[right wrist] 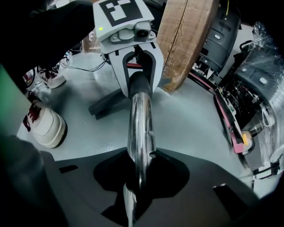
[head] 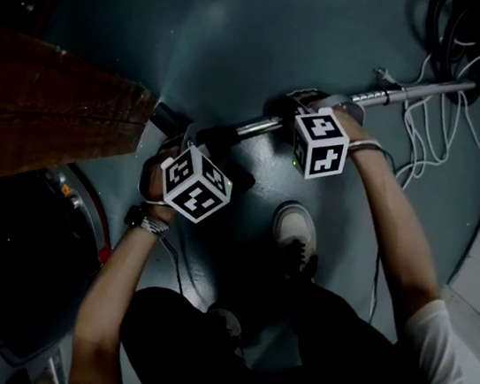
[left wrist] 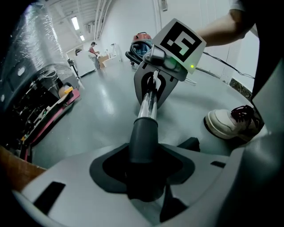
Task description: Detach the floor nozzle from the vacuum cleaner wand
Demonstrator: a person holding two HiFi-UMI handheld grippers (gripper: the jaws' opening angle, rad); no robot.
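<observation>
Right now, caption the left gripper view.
Left hand-held gripper clamps the nozzle neck; right hand-held gripper holds the wand.

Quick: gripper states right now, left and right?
Left gripper: closed on the dark nozzle neck.
Right gripper: closed on the chrome wand.

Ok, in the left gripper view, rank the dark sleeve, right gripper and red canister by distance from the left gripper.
1. dark sleeve, between the jaws, bottom centre.
2. right gripper, further up the wand.
3. red canister, far back, top centre.
</observation>
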